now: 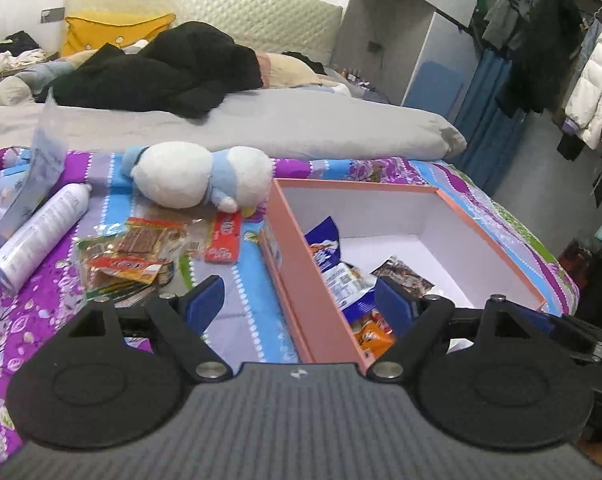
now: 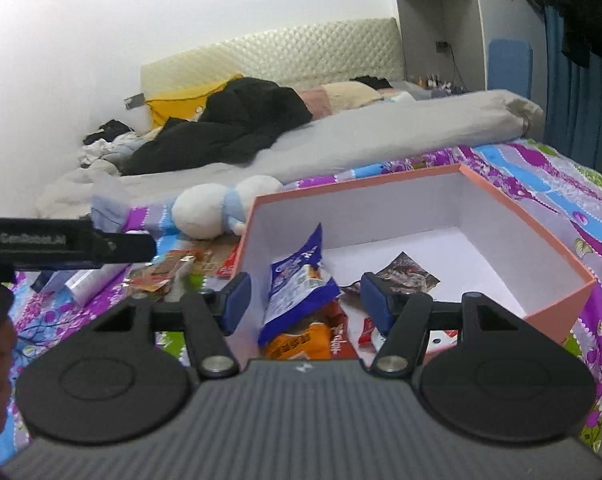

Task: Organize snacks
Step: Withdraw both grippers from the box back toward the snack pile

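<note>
A: Left wrist view, item one: our left gripper (image 1: pixel 299 300), fingers spread wide, nothing between them. It hangs over the near left wall of the pink box (image 1: pixel 301 276), one blue pad outside the box and one over its inside.

B: Contents of that box, as we see them?

A: A blue-and-white snack bag (image 1: pixel 326 246) leaning against the left wall, a dark flat packet (image 1: pixel 406 276) on the white floor, an orange packet (image 1: pixel 371 334) at the near end. The far half of the box floor is bare.

B: And outside the box?

A: On the flowered bedspread (image 1: pixel 237 320), left of the box: a loose pile of snack packets (image 1: pixel 141 256), with a red packet (image 1: pixel 225 238) at its right edge, just beside the box. Behind them lies a white-and-blue plush toy (image 1: pixel 201 174); to the far left, a white spray can (image 1: pixel 41 236) on its side. A grey duvet (image 1: pixel 261 128) with black clothing (image 1: pixel 161 72) heaped on it fills the rest of the bed.

B: Right wrist view, then.

A: Our right gripper (image 2: pixel 305 300), fingers apart and gripping nothing. The blue-and-white snack bag (image 2: pixel 301 284) stands between the pads, touching neither that we can tell. Below it, the orange packet (image 2: pixel 297 344); right of it, the dark flat packet (image 2: pixel 407 276). The pink box (image 2: pixel 557 304) sits straight ahead.

B: Anything else?

A: The pile of snack packets (image 2: pixel 169 272) left of the box, the plush toy (image 2: pixel 217 212) behind, and part of the left gripper's black body at the left edge.
</note>
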`<state>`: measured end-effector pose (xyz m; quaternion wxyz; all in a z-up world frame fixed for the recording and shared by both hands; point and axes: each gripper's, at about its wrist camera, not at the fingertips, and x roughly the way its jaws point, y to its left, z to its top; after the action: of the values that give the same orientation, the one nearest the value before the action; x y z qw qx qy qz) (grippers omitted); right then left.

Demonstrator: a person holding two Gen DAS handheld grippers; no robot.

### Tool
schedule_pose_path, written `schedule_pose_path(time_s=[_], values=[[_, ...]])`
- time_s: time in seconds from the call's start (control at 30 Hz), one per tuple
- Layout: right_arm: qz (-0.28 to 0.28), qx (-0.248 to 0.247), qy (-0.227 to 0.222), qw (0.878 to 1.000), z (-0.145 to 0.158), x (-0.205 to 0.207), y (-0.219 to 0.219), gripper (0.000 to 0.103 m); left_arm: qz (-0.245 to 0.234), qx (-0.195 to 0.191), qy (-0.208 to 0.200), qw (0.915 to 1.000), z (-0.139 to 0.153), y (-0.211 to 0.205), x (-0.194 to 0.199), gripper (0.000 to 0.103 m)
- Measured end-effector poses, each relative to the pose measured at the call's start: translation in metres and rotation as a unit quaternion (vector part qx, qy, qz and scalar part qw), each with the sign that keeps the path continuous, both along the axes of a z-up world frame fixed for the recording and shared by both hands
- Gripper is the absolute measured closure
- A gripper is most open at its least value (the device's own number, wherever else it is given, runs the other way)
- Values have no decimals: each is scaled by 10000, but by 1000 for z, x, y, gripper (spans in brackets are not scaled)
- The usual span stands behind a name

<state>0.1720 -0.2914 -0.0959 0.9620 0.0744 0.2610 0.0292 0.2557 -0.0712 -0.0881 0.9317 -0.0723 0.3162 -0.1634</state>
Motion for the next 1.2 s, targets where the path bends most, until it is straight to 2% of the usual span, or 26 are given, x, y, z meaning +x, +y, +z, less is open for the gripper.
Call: schedule_pose_path(time_s=[0.13,0.3,0.53,0.8,0.93,1.07,1.2], values=[[154,35,-143,9998,2,-16,12,40,31,82,-79,9999,-2,9,-17,18],[253,-18,-181,9995,2,-27,25,40,92,435,-214,9988,-2,20,-41,17],[293,-79,-214,9993,-1,-46,36,40,373,328,-264,9984,-1,49,-69,18],[342,-129,49,9993,-8,-72,49,40,536,274,-148,9981,-8,61,-107,18],[480,-147,44,9987,-9,-87,57,40,558,194,-4,9983,-14,65,-123,17],[635,-121,17,9979,-9,-101,66,40,631,305,64,9975,-21,69,-139,17],[803,-144,109,9966,-13,-105,79,40,774,204,122,9967,-26,82,-148,18]])
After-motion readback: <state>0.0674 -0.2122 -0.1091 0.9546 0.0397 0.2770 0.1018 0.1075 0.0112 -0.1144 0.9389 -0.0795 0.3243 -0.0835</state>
